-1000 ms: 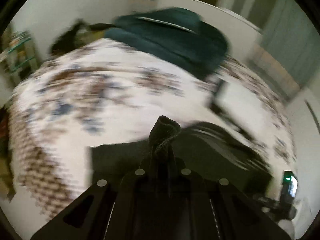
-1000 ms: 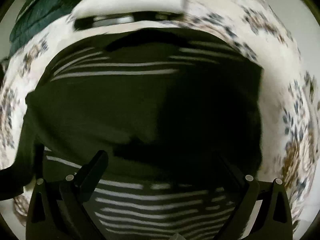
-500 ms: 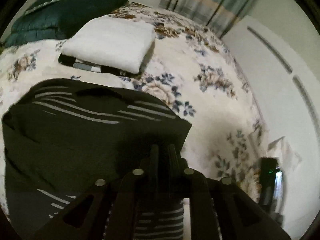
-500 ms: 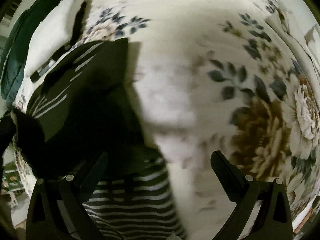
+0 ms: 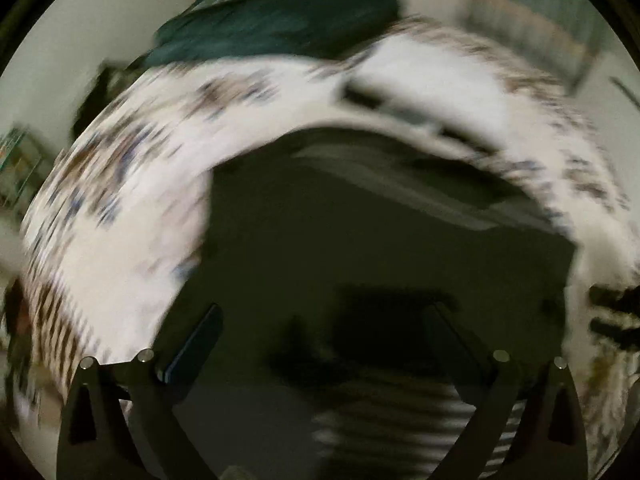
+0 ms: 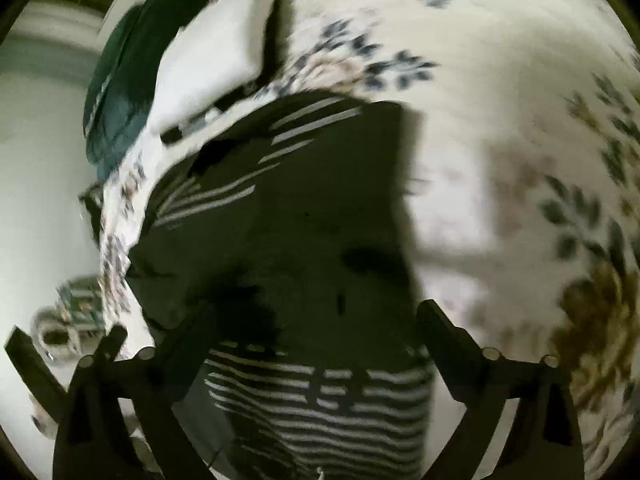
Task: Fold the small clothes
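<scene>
A dark garment with thin white stripes [image 5: 380, 248] lies folded on the floral bedspread [image 5: 132, 216]. The left wrist view is blurred. My left gripper [image 5: 324, 320] hangs over the garment's near part, its jaws opening wide with only flat cloth under them, nothing pinched. In the right wrist view the same garment [image 6: 288, 232] fills the centre. My right gripper [image 6: 316, 320] hovers over its striped near edge, and its jaws are closing slightly, still wide apart, with the fingers [image 6: 440, 328] not pressing on cloth.
A folded white cloth [image 6: 208, 64] on a dark striped item lies beyond the garment. A dark green pillow [image 5: 280, 16] sits at the head of the bed. Bare bedspread [image 6: 500, 128] stretches right of the garment. The bed's edge and floor clutter [image 6: 76, 312] lie left.
My left gripper held a pinch of dark cloth a second ago, then let go and spread wide over the garment. The right gripper swung right and back over the garment's near edge.
</scene>
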Demonstrator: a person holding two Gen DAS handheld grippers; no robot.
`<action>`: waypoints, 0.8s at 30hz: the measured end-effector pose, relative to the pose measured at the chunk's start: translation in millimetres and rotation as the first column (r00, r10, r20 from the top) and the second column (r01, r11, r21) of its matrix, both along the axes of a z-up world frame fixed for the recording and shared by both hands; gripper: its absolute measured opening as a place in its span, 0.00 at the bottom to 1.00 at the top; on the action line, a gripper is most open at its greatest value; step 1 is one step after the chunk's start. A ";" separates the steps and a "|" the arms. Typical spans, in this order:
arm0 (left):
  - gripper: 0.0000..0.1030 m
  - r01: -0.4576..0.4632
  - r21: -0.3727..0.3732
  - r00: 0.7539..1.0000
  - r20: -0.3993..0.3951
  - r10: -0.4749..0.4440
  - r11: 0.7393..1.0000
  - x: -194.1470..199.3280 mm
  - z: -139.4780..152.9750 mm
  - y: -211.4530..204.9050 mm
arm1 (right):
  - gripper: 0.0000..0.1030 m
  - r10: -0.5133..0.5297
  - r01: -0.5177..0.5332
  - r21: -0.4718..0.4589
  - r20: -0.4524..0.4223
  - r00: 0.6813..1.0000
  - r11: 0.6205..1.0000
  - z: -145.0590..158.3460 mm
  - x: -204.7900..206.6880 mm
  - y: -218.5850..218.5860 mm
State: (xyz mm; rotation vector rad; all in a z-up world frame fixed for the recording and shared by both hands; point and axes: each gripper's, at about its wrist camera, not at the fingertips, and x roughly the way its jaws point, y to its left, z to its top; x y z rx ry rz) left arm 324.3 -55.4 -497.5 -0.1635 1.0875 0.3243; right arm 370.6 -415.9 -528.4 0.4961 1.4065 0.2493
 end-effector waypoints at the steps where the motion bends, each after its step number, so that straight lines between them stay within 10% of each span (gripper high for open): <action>1: 1.00 -0.043 0.009 0.999 -0.023 0.044 0.999 -10.0 -8.2 12.3 | 0.88 0.026 -0.026 -0.019 -0.005 1.000 0.999 -4.9 5.3 10.8; 7: 1.00 -0.197 -0.014 0.967 -0.166 0.192 0.980 -50.7 -77.4 48.5 | 0.74 0.110 -0.123 -0.146 -0.090 0.990 0.982 -50.7 26.5 60.3; 13: 1.00 -0.280 -0.049 0.937 -0.232 0.262 0.959 -54.8 -125.1 53.9 | 0.07 0.145 -0.156 -0.195 -0.066 0.987 0.968 -63.0 25.0 78.5; 24: 1.00 -0.315 -0.039 0.933 -0.194 0.302 0.948 -45.2 -99.8 57.9 | 0.03 0.006 0.013 -0.237 0.081 0.997 0.971 1.9 -0.8 19.5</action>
